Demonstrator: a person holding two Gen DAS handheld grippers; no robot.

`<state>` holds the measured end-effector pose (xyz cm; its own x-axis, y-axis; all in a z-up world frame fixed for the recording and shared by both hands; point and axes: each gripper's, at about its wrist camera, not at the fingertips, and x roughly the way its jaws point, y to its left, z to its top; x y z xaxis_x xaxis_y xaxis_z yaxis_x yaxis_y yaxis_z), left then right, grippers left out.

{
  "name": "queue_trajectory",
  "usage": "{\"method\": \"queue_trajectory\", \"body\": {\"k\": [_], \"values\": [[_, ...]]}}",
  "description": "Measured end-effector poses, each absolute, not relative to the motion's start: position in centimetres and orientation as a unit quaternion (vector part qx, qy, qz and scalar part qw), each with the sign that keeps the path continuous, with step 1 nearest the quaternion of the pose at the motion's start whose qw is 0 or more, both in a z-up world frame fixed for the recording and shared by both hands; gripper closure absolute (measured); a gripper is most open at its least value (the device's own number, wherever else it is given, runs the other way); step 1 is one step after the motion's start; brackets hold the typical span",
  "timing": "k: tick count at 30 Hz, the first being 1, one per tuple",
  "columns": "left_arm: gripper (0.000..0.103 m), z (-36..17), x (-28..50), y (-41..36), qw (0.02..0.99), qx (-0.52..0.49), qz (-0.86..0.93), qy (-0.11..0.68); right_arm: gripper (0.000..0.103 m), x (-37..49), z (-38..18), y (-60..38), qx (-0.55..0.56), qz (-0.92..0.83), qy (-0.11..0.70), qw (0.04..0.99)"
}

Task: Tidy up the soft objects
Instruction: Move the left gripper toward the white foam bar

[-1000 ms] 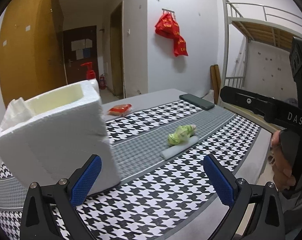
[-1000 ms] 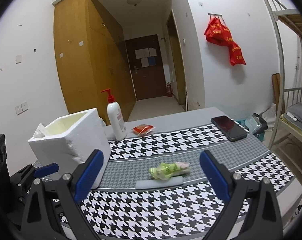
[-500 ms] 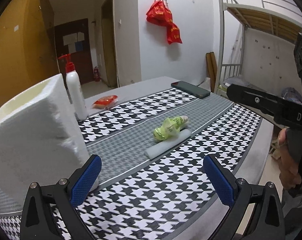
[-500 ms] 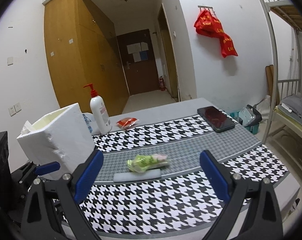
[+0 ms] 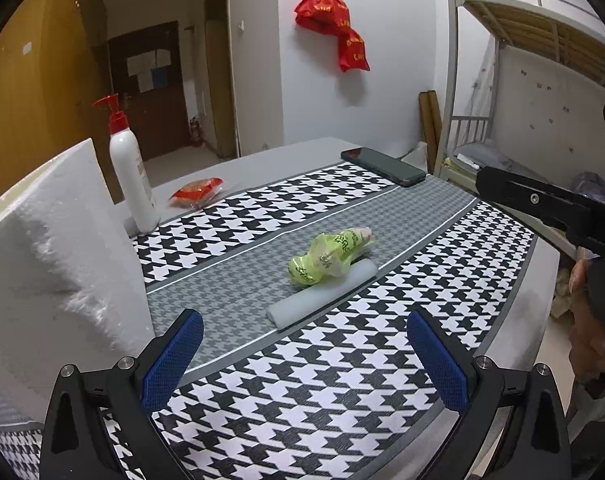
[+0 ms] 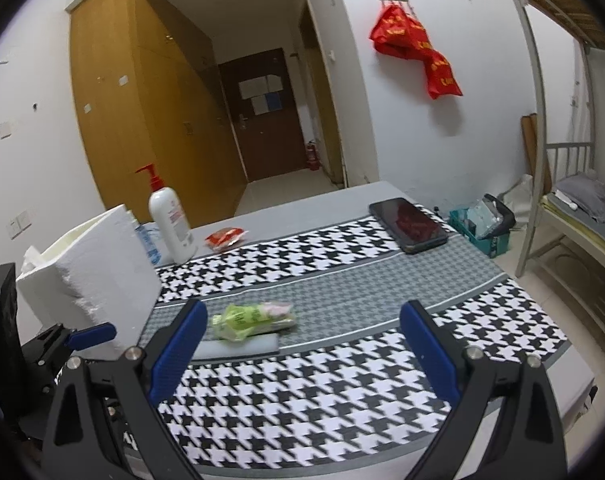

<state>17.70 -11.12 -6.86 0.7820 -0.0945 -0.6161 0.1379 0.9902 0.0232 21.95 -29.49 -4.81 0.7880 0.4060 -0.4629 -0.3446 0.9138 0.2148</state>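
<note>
Green bag [image 5: 329, 257] against foam strip [image 5: 322, 295], perhaps overlapping; teal bin [image 6: 482, 227] right-view only; both jaws wide.

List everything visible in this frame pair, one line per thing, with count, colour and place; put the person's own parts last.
Table: 1, grey, covered by houndstooth cloth.
Cloth: 1, black-and-white with grey centre band, on table.
Foam box: 1, white, table's left edge.
Pump bottle: 1, white with red pump, beside the box.
Red packet: 1, far side, on bare table.
Phone: 1, black, far right of cloth.
Green bag: 1, yellow-green crumpled plastic, grey band.
Foam strip: 1, white, against the bag's near side.
Red bags: hanging on white wall, count unclear.
Bunk bed: 1, metal frame, right.
Wardrobe: wooden, left wall.
Left gripper: blue pads, jaws open, empty.
Right gripper: blue pads, jaws open, empty.
Hand: 1, right edge of left view, on right gripper's handle.
</note>
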Motion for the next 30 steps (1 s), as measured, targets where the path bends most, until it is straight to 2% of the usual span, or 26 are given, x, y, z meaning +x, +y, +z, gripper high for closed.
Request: {"method": "queue_trajectory", "body": {"k": [30], "values": [[0.001, -9.0, 22.1, -10.3, 0.928, 0.016, -0.039, 0.370, 0.004, 25.9, -6.7, -27.8, -0.007, 0.229, 0.314, 0.921]]}}
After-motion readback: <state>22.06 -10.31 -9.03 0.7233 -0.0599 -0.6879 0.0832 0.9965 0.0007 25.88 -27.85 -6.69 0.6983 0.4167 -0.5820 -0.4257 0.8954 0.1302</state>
